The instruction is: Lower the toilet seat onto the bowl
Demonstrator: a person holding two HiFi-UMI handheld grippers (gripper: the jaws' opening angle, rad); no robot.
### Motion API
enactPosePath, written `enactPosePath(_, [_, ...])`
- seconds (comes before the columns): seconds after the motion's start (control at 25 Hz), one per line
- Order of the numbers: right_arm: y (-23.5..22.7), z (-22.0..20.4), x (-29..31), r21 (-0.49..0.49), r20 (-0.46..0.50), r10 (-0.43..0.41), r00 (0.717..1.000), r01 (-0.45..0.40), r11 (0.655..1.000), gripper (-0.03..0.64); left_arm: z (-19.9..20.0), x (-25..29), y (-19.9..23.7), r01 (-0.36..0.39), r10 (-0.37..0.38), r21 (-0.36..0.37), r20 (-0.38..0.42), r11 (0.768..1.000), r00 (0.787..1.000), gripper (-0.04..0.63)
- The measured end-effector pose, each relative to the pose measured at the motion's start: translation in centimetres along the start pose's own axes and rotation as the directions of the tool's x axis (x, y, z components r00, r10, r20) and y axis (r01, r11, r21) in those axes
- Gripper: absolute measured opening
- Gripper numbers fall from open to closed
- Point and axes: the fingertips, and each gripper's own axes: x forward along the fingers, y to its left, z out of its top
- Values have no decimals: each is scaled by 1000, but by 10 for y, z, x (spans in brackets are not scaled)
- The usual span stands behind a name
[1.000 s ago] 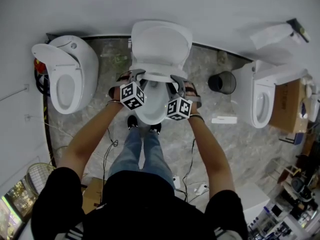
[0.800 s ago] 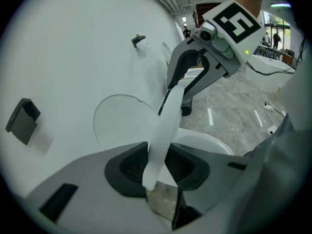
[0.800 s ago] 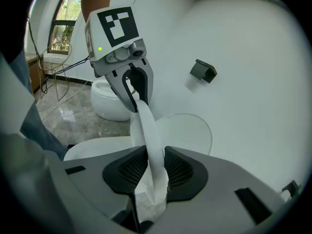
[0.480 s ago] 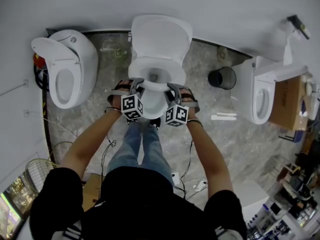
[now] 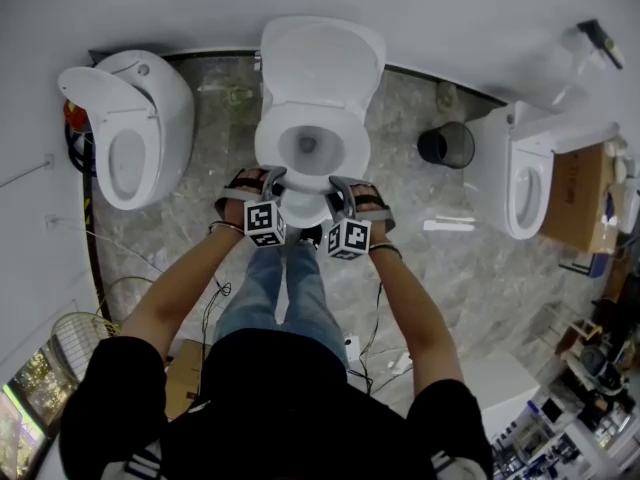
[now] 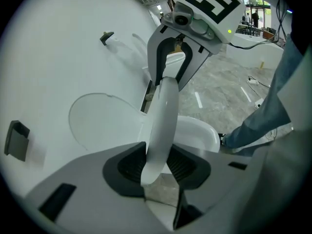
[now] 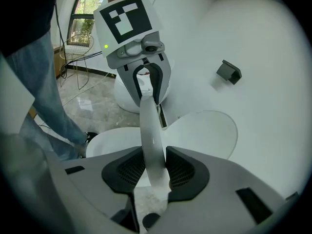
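Observation:
The white toilet seat (image 5: 270, 150) of the middle toilet hangs tilted low over the bowl (image 5: 300, 208); its lid (image 5: 322, 63) stands up against the wall. My left gripper (image 5: 272, 181) is shut on the seat's front rim at the left, my right gripper (image 5: 337, 187) on the same rim at the right. In the left gripper view the seat's edge (image 6: 163, 116) runs between my left gripper's (image 6: 157, 164) ribbed pads. The right gripper view shows the same rim (image 7: 148, 126) clamped in my right gripper (image 7: 155, 168). Both pairs of jaws have just eased open slightly, the seat still between them.
A second toilet (image 5: 130, 133) stands at the left and a third (image 5: 525, 183) at the right, with a black bin (image 5: 446, 144) between it and the middle one. Cables (image 5: 375, 353) lie on the marble floor. The person's feet stand beside the bowl.
The seat has swung down from near its lid toward the bowl. Both grippers have moved down and toward the person with it, still gripping its front rim.

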Motion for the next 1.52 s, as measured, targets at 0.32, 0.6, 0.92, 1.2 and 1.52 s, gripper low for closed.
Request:
enactPosePath(0.32, [39, -8, 6, -34, -27, 52, 998, -53, 998, 146, -8, 6, -32, -27, 26, 58, 3, 998, 1000, 130])
enactPosePath(0.6, [59, -14, 7, -35, -40, 70, 997, -72, 997, 153, -10, 10, -49, -22, 23, 85, -7, 996, 1000, 135])
enactPosePath(0.92, [70, -14, -6, 91, -58, 19, 998, -14, 996, 204, -14, 15, -59, 2, 0, 95, -21, 996, 1000, 141])
enactPosePath(1.2, [110, -36, -40, 860, 48, 132, 990, -109, 499, 215, -18, 19, -72, 30, -26, 111, -32, 993, 999, 149])
enactPosePath(1.52, [105, -71, -23, 756, 254, -150, 956, -292, -586, 249, -22, 25, -85, 58, -53, 117, -50, 991, 997, 158])
